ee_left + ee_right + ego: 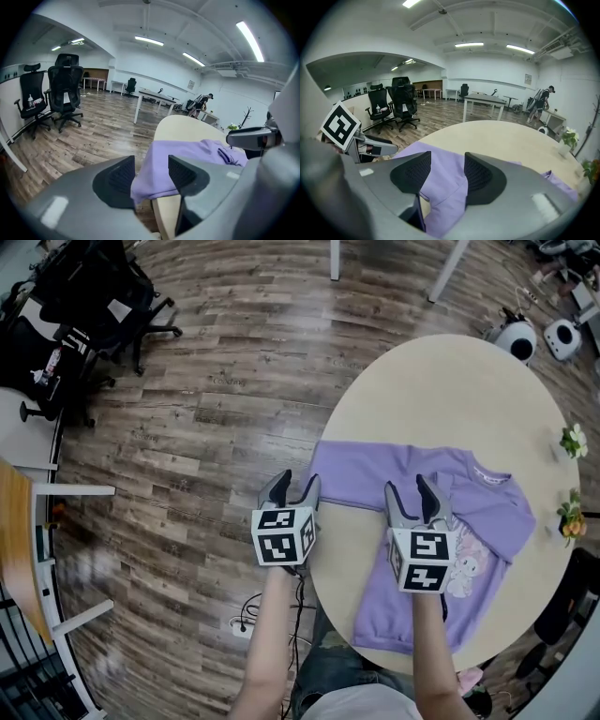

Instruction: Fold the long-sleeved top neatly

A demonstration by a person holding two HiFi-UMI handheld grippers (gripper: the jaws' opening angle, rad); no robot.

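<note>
Head view: left hand-held gripper [298, 482] and right hand-held gripper [410, 488] angle down, open, over top [487, 512].

Head view: high overhead, steeply down on round table [441, 390] and wood floor [206, 427]; left gripper [298, 482] and right gripper [412, 486] seen from behind.
Left gripper view: low, close behind own jaws at table edge, facing office chairs [63, 91].
Right gripper view: close, facing across tabletop.
All three views share purple top [483, 512]; each gripper view catches other gripper at frame side.
</note>
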